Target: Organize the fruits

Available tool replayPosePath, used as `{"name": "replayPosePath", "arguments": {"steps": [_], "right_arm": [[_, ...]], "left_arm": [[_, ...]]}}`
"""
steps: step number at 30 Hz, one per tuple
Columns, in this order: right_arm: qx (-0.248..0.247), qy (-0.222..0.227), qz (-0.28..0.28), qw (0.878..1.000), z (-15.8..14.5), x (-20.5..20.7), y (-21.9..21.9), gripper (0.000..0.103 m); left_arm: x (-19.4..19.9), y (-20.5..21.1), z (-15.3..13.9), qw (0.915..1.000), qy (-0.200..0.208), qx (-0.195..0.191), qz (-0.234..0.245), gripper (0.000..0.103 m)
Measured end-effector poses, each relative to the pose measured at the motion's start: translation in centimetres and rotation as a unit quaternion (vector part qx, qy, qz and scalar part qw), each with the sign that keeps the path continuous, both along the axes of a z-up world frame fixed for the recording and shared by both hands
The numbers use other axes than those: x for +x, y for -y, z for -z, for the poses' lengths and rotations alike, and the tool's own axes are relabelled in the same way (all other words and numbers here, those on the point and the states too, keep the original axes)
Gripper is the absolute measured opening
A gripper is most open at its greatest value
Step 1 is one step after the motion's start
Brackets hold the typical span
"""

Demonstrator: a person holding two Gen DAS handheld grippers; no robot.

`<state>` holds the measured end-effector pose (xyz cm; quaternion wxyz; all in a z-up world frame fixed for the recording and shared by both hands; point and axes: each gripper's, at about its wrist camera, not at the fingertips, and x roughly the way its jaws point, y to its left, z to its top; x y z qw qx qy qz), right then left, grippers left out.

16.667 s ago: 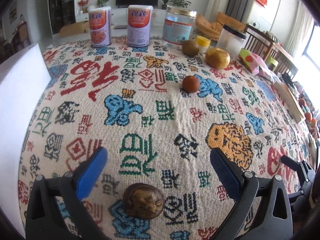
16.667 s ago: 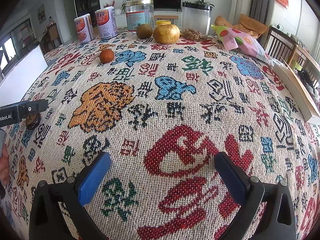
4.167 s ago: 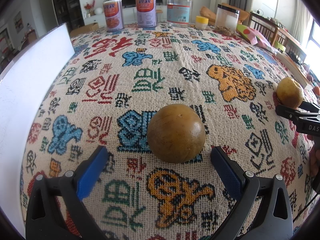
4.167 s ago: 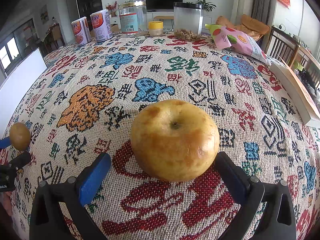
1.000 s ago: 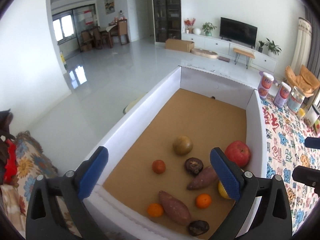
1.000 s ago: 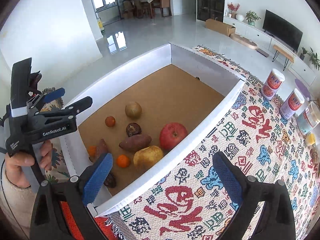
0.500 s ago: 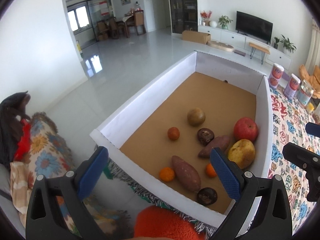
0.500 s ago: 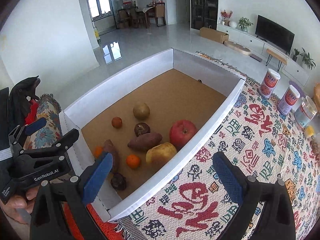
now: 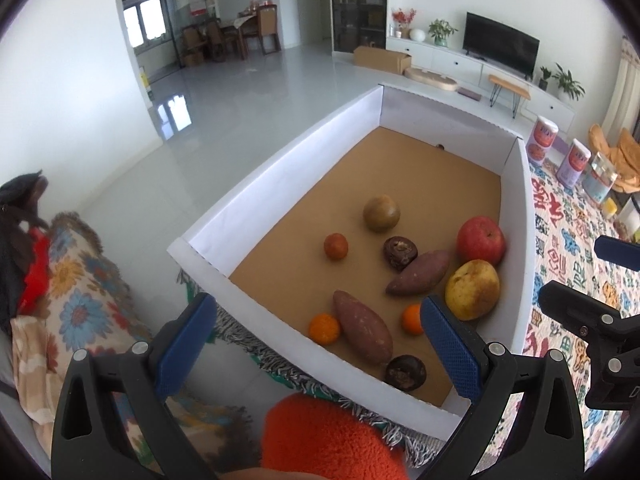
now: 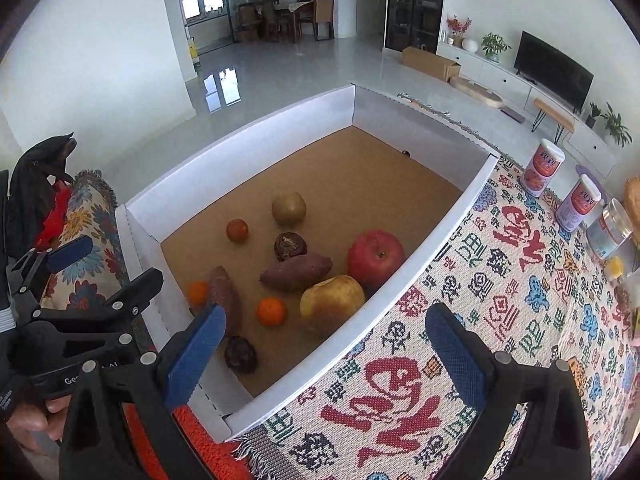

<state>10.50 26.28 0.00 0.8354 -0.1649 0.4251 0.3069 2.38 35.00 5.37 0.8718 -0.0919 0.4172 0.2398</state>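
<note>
A white box (image 9: 280,168) with a brown floor holds the produce: a red apple (image 9: 480,240), a yellow pear (image 9: 472,290), a round brown fruit (image 9: 381,213), two sweet potatoes (image 9: 362,332), small oranges (image 9: 325,328) and dark round fruits (image 9: 400,253). The same box (image 10: 240,152) shows in the right wrist view with the apple (image 10: 375,258) and pear (image 10: 332,298). My left gripper (image 9: 316,344) is open and empty, above the box's near corner. My right gripper (image 10: 320,344) is open and empty, over the box's table-side wall.
A patterned tablecloth (image 10: 520,300) covers the table right of the box. Two cans (image 10: 544,168) and a glass jar (image 10: 610,232) stand at its far side. A flowered cushion (image 9: 80,300) and an orange fuzzy thing (image 9: 328,436) lie near the box's front.
Both grippers have pulled back and up from the box, still open. The fruits in the box have not moved.
</note>
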Motion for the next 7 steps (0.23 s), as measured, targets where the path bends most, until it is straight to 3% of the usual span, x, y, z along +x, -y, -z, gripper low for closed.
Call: {"name": "replayPosePath", "arguments": {"steps": [5,7], "right_arm": [[-0.002,-0.001,0.0,1.0,0.24,0.02,-0.15,0.1],[-0.002,-0.003,-0.001,1.0,0.34,-0.01,-0.18,0.1]], "left_arm": [[-0.38,-0.44,-0.04,0.9999,0.008,-0.015,0.0,0.102],[-0.39,-0.22,-0.16,1.0,0.007,-0.003,0.002,0.102]]}}
